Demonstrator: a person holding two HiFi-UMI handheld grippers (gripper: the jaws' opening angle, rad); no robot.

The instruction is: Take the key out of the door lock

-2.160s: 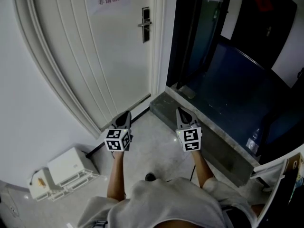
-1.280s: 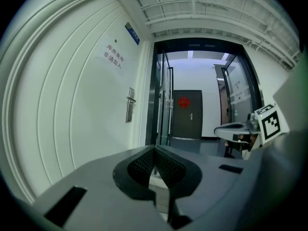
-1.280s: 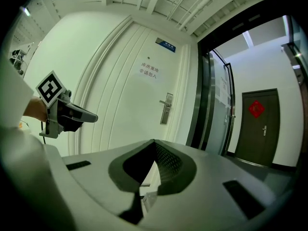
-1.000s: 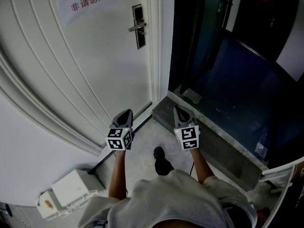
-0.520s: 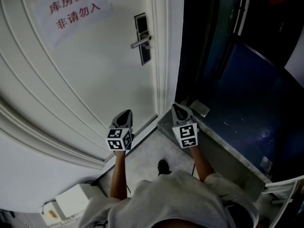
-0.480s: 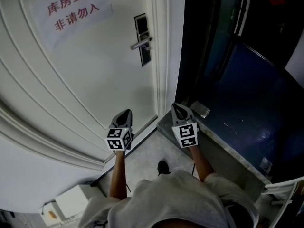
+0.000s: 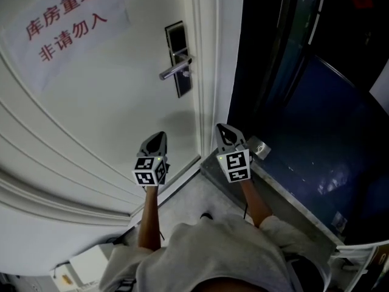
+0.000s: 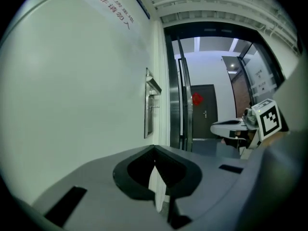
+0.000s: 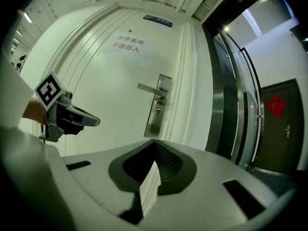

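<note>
Shut on nothing, both: left tool [image 7: 158,136] and right tool [image 7: 223,128], low before the white door [image 7: 103,102], well below the door lock [image 7: 177,59] near its right edge. Key too small to tell for sure, presumably in the dark keyhole [image 9: 157,112] under the lever handle [image 9: 151,90], long axis straight out of the door face. Up and forward from both tools; left closer alongside the door, right facing the plate more squarely, so likely the better reach.
</note>
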